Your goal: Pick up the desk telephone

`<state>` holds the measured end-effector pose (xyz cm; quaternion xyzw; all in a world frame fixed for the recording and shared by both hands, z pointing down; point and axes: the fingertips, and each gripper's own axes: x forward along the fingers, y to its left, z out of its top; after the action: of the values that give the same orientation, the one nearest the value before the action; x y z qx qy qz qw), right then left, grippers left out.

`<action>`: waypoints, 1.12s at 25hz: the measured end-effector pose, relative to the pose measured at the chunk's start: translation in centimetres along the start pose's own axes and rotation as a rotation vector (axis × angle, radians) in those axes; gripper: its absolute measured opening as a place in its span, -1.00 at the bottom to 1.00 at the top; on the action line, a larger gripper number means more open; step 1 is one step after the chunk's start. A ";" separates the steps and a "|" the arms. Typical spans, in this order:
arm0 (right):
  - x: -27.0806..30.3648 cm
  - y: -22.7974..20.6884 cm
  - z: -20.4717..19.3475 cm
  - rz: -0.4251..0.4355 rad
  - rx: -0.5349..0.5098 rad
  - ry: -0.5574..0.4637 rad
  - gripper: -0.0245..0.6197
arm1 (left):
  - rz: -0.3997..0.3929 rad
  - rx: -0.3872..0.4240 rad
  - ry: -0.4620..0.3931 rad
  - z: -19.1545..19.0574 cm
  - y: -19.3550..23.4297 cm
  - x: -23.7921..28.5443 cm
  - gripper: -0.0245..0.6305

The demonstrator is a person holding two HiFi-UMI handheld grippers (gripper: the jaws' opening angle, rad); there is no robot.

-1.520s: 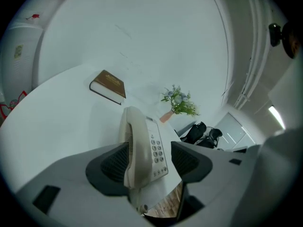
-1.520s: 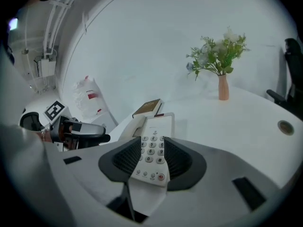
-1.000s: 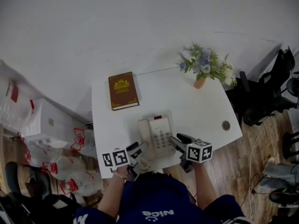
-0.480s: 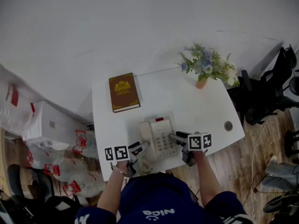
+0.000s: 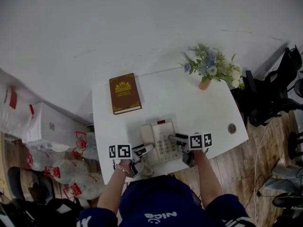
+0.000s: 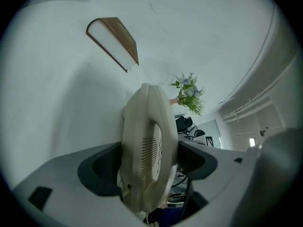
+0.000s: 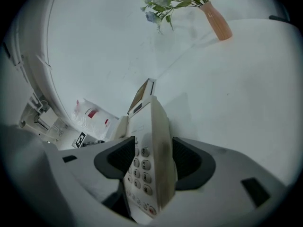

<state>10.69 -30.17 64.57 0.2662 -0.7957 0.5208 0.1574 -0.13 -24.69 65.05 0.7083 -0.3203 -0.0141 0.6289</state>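
Near the front edge of the table the desk telephone lies flat, not lifted yet; left gripper and right gripper have just been opening, fingers spread wide; one side of the phone sits between each pair, not squeezed; squeezing and lifting are left.

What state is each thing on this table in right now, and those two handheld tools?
Telephone: lying flat, handset on its cradle.
Book: closed, lying flat.
Vase: upright, holding flowers.
Left gripper: jaws open, just been opening, telephone's handset side between them.
Right gripper: jaws open, just been opening, telephone's keypad side between them.
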 end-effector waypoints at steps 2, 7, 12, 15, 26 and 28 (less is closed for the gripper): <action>0.4 -0.1 0.0 0.011 0.035 0.004 -0.15 | -0.013 -0.006 -0.006 0.0 0.0 0.1 0.18; 0.8 -0.6 -0.4 0.013 0.053 0.022 -0.16 | -0.039 -0.012 -0.002 -0.1 -0.1 0.4 0.19; 1.1 -0.8 -0.5 0.057 0.121 0.021 -0.16 | -0.066 -0.010 -0.004 -0.1 0.1 0.4 0.21; 1.2 -0.8 -0.6 0.069 0.138 0.035 -0.16 | -0.063 -0.004 0.001 0.0 0.1 0.4 0.23; 1.0 -0.6 -0.9 0.041 0.136 -0.013 -0.16 | -0.047 -0.007 -0.006 0.0 0.2 0.2 0.23; 0.9 -0.5 -1.1 0.041 0.143 -0.018 -0.16 | -0.042 -0.004 -0.006 0.0 0.3 0.1 0.23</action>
<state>10.20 -29.52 65.88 0.2650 -0.7632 0.5770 0.1201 -0.19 -24.71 65.31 0.7137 -0.3071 -0.0304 0.6288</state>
